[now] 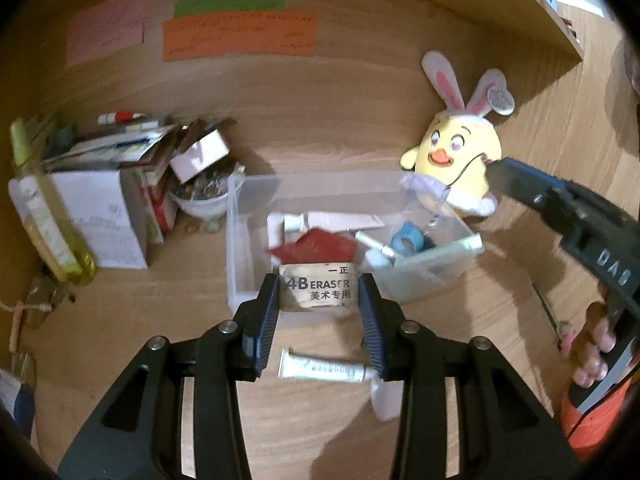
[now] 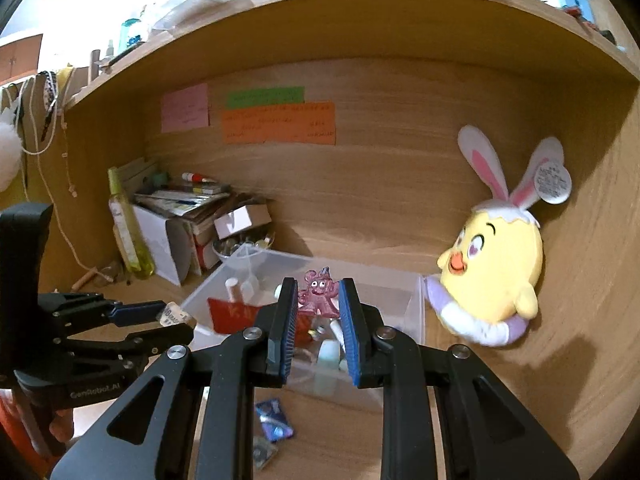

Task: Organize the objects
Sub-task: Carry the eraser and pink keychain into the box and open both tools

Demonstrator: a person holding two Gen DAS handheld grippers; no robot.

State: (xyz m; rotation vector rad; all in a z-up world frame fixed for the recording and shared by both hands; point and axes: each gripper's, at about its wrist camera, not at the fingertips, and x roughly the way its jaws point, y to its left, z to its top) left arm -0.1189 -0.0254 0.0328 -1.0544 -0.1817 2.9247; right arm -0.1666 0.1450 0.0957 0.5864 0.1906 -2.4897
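My left gripper (image 1: 318, 290) is shut on a worn 4B eraser (image 1: 318, 288) and holds it over the front edge of a clear plastic bin (image 1: 236, 240). The bin holds a red card (image 1: 316, 248), a blue tape roll (image 1: 408, 242) and small tubes. My right gripper (image 2: 320, 300) is shut on a pink translucent figure (image 2: 318, 290) above the same bin (image 2: 416, 308). The left gripper with the eraser also shows at the left of the right wrist view (image 2: 160, 314). The right gripper also shows at the right of the left wrist view (image 1: 520, 184).
A yellow chick plush with rabbit ears (image 1: 456, 152) leans by the bin's right side. A white box with papers (image 1: 100, 216), a bowl of trinkets (image 1: 204, 196) and a yellow-green bottle (image 1: 44, 208) stand left. A white tube (image 1: 324, 370) lies on the desk. Small packets (image 2: 274, 424) lie below the right gripper.
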